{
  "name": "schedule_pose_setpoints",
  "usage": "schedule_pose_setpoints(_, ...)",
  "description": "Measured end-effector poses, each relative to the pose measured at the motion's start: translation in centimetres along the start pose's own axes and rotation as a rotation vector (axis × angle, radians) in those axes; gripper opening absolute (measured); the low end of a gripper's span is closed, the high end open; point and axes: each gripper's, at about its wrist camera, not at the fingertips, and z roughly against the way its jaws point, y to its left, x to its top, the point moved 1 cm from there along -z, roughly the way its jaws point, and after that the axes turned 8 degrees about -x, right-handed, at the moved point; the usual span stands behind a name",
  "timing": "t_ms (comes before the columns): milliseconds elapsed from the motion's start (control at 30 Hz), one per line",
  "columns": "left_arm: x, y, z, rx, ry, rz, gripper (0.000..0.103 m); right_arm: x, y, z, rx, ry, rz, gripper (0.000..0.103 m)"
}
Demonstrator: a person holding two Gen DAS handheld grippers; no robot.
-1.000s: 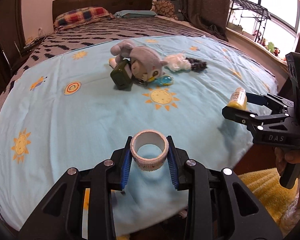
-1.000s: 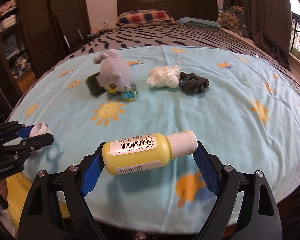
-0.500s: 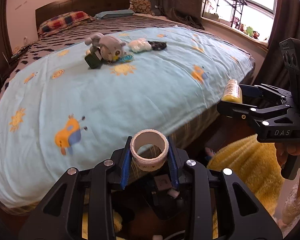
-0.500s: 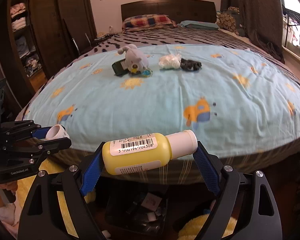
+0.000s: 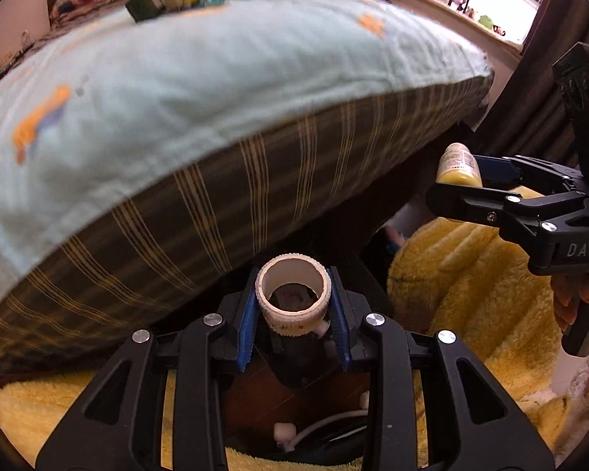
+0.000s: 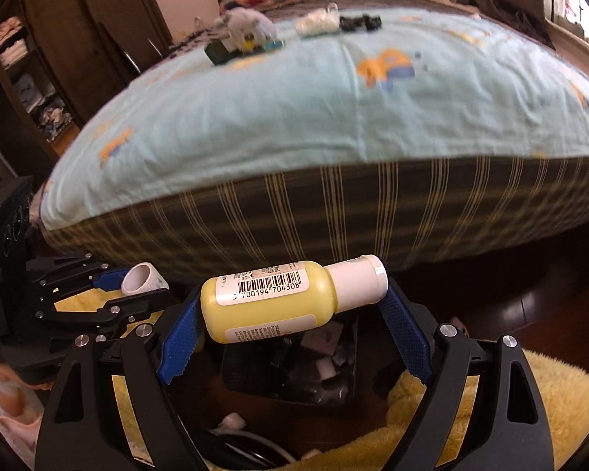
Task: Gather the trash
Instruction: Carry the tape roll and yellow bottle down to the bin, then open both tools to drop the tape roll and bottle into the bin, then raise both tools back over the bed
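My left gripper is shut on a white tape roll, held low in front of the bed's side. It also shows at the left of the right wrist view. My right gripper is shut on a yellow bottle with a white cap, lying crosswise between the blue pads. The bottle also shows in the left wrist view. A dark bin holding several scraps sits on the floor just below the bottle, partly hidden by it.
The bed with a light blue sheet and striped mattress side fills the space ahead. A grey plush toy, white scrunchie and black scrunchie lie on it. A yellow fluffy rug covers the floor.
Both grippers dropped from above the bed to below its edge, keeping their loads. The bin on the floor has come closer beneath them.
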Motion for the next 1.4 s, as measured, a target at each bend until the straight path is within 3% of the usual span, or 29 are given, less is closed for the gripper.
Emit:
schedule_pose_setpoints(300,-2.2,1.4,-6.6,-0.038,0.143,0.068,0.031,-2.4,0.2,-6.5,-0.054,0.164,-0.025,0.086)
schedule_pose_setpoints(567,-2.9,2.7,-8.3,-0.032,0.177,0.117,0.031,-3.4,0.5,-8.8,-0.006,0.218,-0.045,0.086)
schedule_pose_setpoints(733,-2.5,3.1,-8.3,-0.028,0.174,0.110,0.047,-2.7,0.9,-8.6,-0.003,0.208,-0.054,0.090)
schedule_pose_setpoints(967,-1.5,3.1,-6.4,0.012,0.137,0.103,0.059,-0.9,-0.2,-6.8,-0.010,0.164,-0.089,0.093)
schedule_pose_setpoints(1233,1.4,2.3,0.4,0.078,-0.037,0.021,0.079,1.2,-3.1,-2.3,-0.012,0.048,-0.153,0.093)
schedule_pose_setpoints(1400,3.7,1.9,4.2,0.086,-0.128,0.007,0.084,3.9,-3.8,0.4,-0.021,-0.042,-0.146,0.096)
